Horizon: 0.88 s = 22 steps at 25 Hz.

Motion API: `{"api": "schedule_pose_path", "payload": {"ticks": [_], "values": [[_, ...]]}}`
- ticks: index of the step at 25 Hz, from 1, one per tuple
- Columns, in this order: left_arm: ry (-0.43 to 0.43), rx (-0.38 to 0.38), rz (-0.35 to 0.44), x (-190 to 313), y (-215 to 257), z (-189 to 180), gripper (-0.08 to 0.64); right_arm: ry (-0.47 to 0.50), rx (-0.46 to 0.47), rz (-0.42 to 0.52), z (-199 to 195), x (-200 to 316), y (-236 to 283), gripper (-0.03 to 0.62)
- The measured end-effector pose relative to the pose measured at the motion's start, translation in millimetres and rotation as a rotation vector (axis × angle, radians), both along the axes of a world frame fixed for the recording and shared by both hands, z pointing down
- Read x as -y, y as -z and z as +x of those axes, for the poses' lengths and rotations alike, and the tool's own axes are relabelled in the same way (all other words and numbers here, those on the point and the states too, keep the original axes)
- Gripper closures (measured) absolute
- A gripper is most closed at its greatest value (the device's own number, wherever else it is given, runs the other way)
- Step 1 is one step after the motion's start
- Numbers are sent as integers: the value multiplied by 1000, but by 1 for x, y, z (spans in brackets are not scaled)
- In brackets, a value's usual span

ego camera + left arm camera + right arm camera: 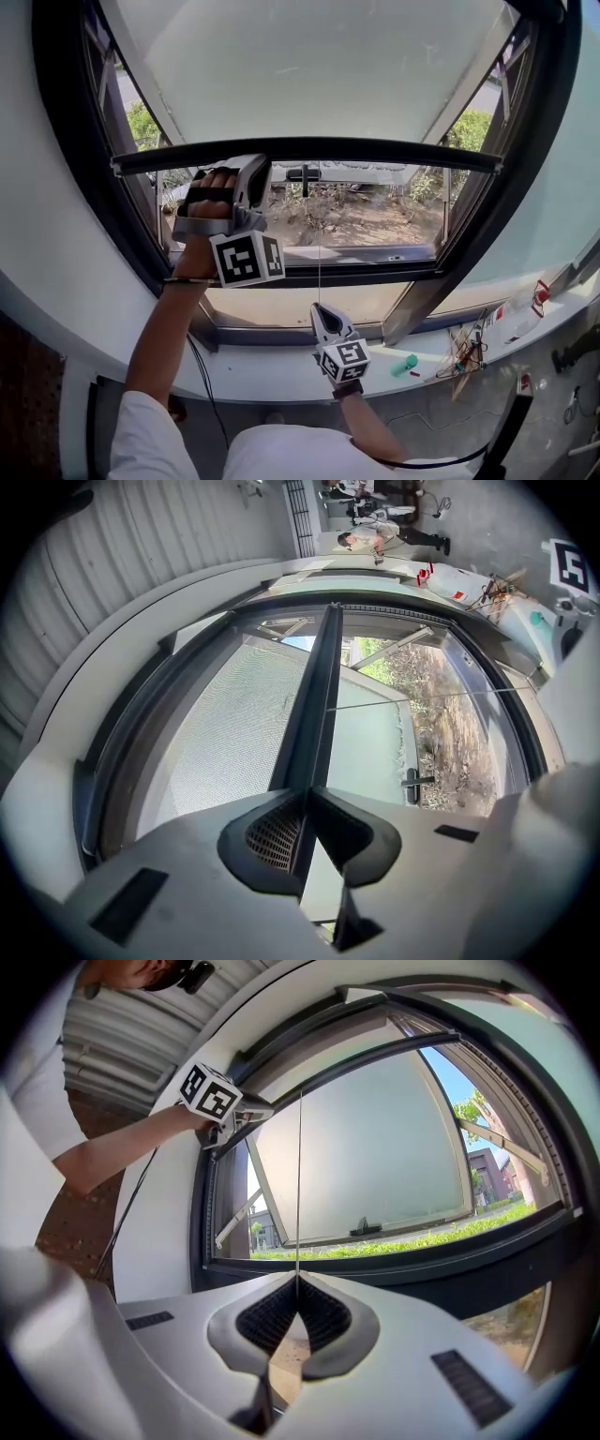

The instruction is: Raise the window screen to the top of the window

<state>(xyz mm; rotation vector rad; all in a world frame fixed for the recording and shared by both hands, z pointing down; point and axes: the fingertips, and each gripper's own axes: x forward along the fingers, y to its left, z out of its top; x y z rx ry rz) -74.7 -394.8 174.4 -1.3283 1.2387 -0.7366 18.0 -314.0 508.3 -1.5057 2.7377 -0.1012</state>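
The left gripper is closed on the screen's dark bottom bar, near the bar's left end. In the left gripper view its jaws clamp the bar edge-on, and the bar runs straight away from them. The mesh lies on one side of the bar, and a thin cord leads off from the other side.

The right gripper sits lower, in front of the person's chest and above the sill. Its jaws are pressed together on the cord. In the right gripper view the cord rises taut from the closed jaws to the bar. The left gripper shows there too, holding the bar's end beside the window frame.

The screen covers the upper part of the window. Its bar lies level across the opening, well above the frame's bottom rail. Below the bar the opening is uncovered, and ground and plants show outside. How far the bar is from the top of the window cannot be told from the head view. A small green object and some wires lie on the sill to the right.
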Motion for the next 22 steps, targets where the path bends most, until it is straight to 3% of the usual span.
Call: {"api": "schedule_pose_path", "payload": {"ticks": [8,22], "values": [[-9,-1,38,-2,28,0,522,31,40,34,-8,-7,31,601],[13,19,90,-2,89,0,522,22,10,160,2,-13,96,601]]}}
